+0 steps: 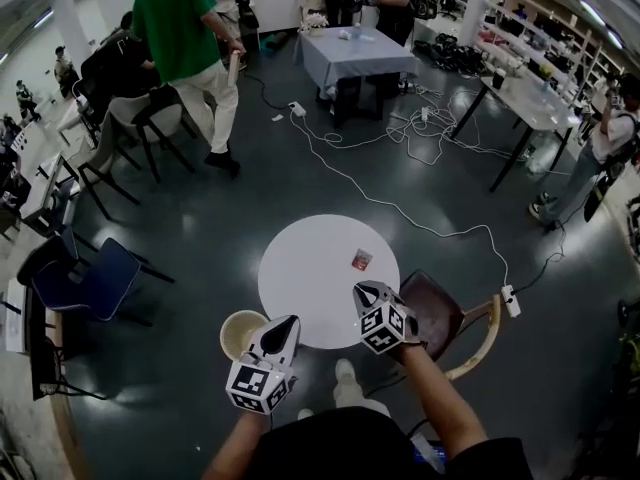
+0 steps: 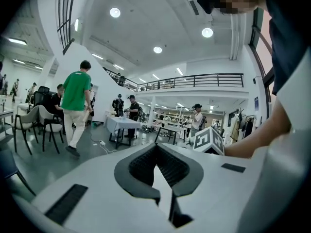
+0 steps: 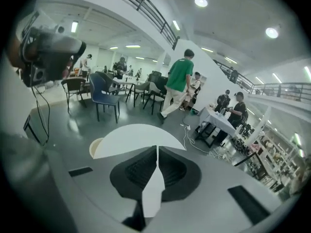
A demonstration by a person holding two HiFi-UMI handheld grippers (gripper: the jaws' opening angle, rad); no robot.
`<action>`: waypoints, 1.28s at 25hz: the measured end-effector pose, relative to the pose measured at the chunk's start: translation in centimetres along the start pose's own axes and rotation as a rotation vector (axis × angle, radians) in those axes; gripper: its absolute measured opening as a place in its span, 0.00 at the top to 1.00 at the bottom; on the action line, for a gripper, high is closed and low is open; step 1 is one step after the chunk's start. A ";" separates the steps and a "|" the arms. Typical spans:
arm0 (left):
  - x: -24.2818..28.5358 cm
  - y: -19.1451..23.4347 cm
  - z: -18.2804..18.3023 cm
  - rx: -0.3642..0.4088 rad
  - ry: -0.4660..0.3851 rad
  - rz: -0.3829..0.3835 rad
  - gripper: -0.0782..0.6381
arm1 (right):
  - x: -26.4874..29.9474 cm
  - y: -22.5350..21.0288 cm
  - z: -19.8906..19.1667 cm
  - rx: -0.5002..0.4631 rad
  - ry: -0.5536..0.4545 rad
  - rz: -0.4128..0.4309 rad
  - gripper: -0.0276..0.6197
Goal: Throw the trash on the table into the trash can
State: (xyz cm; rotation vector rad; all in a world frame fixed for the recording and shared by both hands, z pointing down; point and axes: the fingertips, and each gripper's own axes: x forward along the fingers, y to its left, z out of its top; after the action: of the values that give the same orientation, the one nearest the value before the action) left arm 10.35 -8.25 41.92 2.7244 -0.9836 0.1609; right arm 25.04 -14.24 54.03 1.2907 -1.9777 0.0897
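Head view: a small red-and-white wrapper [image 1: 361, 260] lies on the round white desk [image 1: 300, 283], and the round cream trash can [image 1: 228, 330] stands on the floor beside the desk. Left gripper view: the left gripper [image 2: 156, 147] has its jaws closed and empty. Right gripper view: the right gripper [image 3: 156, 149] has its jaws closed and empty, facing the desk. The step in hand is judged to be the approach. The next move calls for opening the right jaws over the wrapper.

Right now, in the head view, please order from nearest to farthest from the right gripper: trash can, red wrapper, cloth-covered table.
1. Red wrapper, just ahead of the right gripper.
2. Trash can, on the floor, left.
3. Cloth-covered table, far across the room.
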 end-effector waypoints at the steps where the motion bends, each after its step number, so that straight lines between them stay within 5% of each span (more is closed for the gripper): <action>1: 0.5 0.0 0.0 0.002 0.005 0.007 0.87 | 0.8 -0.5 -0.6 -0.021 0.015 0.004 0.93; 8: 3.4 0.4 -0.4 0.015 0.058 0.051 0.87 | 5.8 -3.5 -4.2 0.002 0.097 0.052 0.92; 11: 4.3 0.6 -0.2 0.012 0.073 0.074 0.87 | 7.6 -4.5 -5.3 0.033 0.128 0.090 0.79; 20: 6.6 2.2 -1.9 -0.047 0.083 0.115 0.87 | 14.7 -6.3 -8.9 0.063 0.198 0.134 0.61; 32: 10.2 5.9 -3.9 -0.044 0.165 0.184 0.87 | 23.8 -8.5 -13.3 0.069 0.299 0.153 0.56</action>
State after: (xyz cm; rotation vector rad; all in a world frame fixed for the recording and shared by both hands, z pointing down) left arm 14.37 -17.89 48.69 2.5312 -1.1720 0.3848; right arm 34.50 -30.52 75.52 1.0957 -1.8237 0.4052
